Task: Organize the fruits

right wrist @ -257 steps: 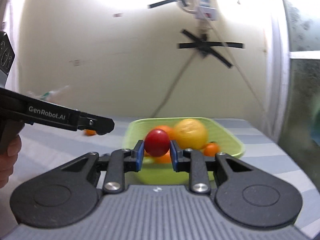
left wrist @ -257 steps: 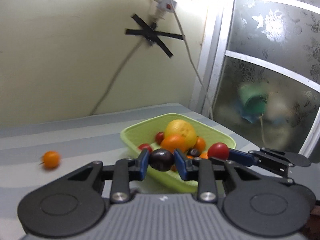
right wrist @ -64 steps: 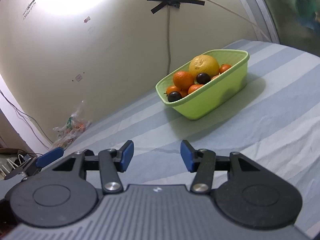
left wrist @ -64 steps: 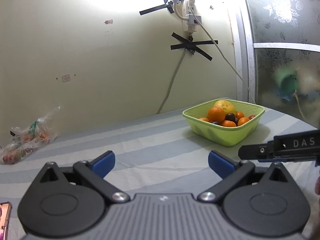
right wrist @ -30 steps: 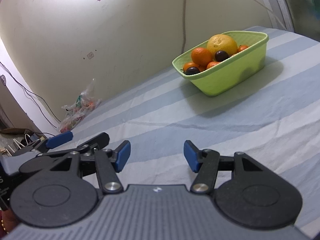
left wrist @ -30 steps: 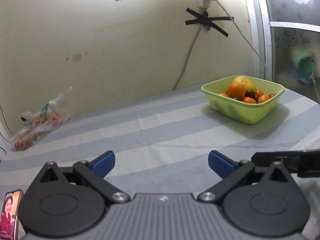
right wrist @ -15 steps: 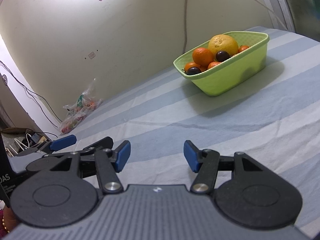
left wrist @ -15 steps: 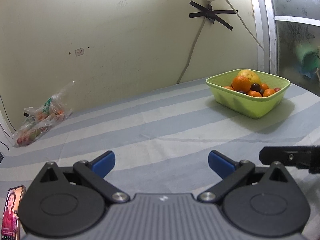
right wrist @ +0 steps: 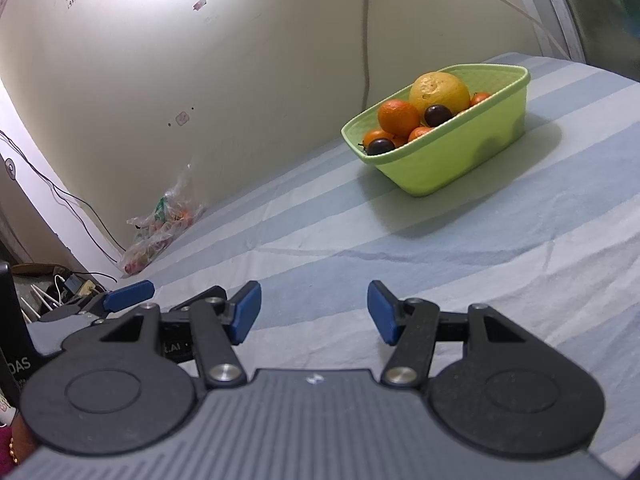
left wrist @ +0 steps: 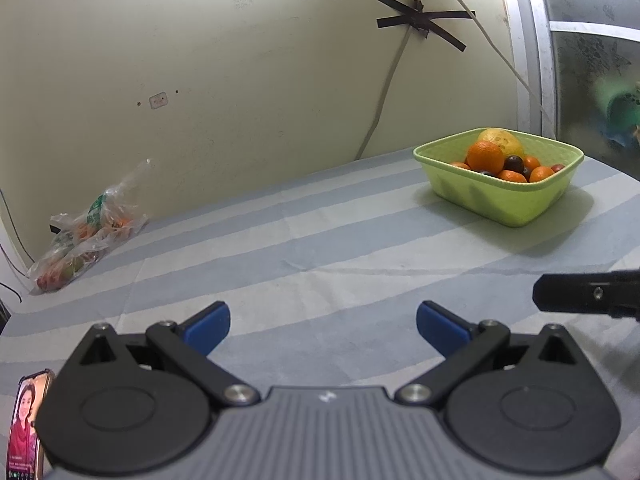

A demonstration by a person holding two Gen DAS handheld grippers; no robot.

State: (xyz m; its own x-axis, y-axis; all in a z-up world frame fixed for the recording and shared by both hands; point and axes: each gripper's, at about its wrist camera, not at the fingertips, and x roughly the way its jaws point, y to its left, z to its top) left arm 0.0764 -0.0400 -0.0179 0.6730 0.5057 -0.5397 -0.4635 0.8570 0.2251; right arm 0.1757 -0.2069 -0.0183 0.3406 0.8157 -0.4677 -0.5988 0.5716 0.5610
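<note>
A lime-green basket [left wrist: 500, 204] [right wrist: 452, 160] stands at the far right of the striped cloth, near the wall. It holds a large yellow fruit [right wrist: 439, 87], oranges [left wrist: 485, 157] and dark plums [right wrist: 437, 115]. My left gripper [left wrist: 322, 326] hovers low over the near cloth, jaws wide open with nothing between them. My right gripper [right wrist: 313, 311] is also open and empty, well short of the basket. A black finger of the right gripper [left wrist: 588, 296] shows at the right edge of the left wrist view.
A clear plastic bag [left wrist: 86, 236] [right wrist: 160, 228] with fruit lies against the wall at the far left. A phone [left wrist: 25, 426] lies at the near left edge. Cables and clutter [right wrist: 60, 284] sit beyond the cloth's left edge. A taped cord [left wrist: 388, 84] hangs down the wall.
None beyond a slight shift of the left wrist view; both grippers stay open and in place.
</note>
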